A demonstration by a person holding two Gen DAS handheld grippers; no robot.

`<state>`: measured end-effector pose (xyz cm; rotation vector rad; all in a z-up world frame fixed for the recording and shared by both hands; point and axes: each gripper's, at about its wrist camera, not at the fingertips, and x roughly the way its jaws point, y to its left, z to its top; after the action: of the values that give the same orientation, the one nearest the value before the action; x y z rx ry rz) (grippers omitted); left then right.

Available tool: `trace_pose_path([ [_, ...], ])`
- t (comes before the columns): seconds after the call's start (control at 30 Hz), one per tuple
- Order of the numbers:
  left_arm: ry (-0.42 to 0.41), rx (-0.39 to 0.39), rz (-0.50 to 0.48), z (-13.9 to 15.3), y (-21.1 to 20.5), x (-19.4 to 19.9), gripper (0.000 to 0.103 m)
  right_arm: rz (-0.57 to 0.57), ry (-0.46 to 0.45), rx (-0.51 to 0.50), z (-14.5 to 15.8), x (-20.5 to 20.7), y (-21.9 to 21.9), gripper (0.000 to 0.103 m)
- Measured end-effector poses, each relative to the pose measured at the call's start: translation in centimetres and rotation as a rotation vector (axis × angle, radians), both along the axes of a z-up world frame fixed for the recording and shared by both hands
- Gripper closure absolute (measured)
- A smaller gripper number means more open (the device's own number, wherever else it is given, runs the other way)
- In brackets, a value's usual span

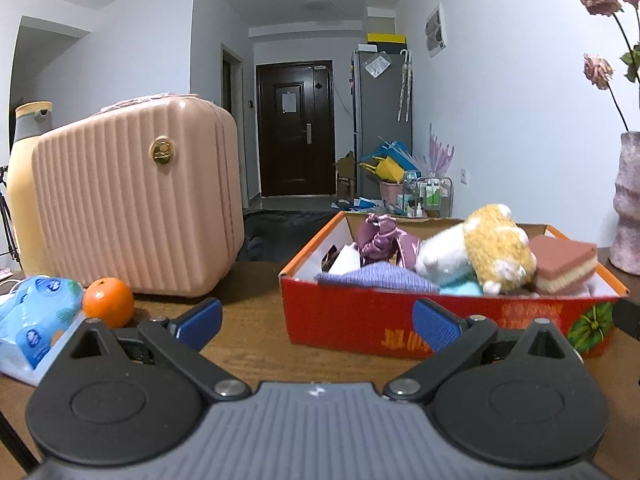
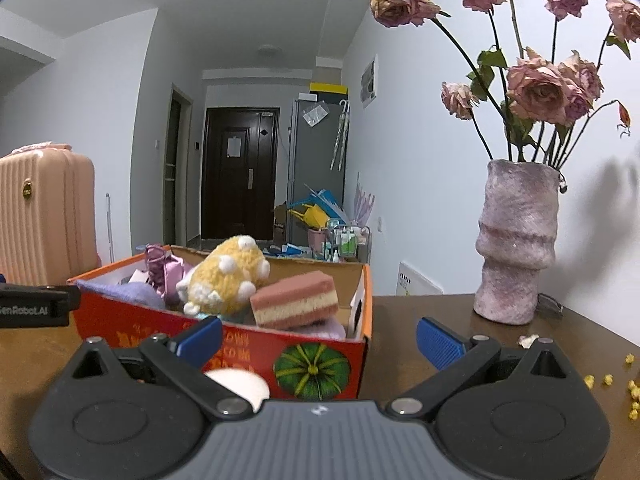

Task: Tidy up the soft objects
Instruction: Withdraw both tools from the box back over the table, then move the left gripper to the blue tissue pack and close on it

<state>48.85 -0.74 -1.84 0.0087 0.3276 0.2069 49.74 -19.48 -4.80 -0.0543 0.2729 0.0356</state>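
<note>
Fuzzy plush toy (image 1: 496,248) in glossy cardboard box (image 1: 360,312) on smooth wood table (image 1: 248,344).

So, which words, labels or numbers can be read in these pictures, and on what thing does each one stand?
"GenRobot.AI": white print on the black body of the left tongs, first letter partly cut off.
Yellow characters on the red box front: too blurred to read.
Print on the blue tissue pack: too blurred to read.
Paper on the dark door: too small to read.
Gold badge on the pink suitcase: unreadable.
</note>
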Motion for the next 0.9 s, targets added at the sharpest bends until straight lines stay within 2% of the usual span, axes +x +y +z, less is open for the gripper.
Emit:
trace_pose_path([
  [0.43,0.05,-0.001,-0.036,-0.7,0.2,-4.2,0.0,-0.004,0.048,-0.007,-0.2,-4.0,-0.6,0.0],
  [0.9,0.139,-0.001,-0.157,-1.6,-0.8,-6.7,0.0,0.028,0.142,-0.029,-0.9,-6.2,-0.8,0.0],
])
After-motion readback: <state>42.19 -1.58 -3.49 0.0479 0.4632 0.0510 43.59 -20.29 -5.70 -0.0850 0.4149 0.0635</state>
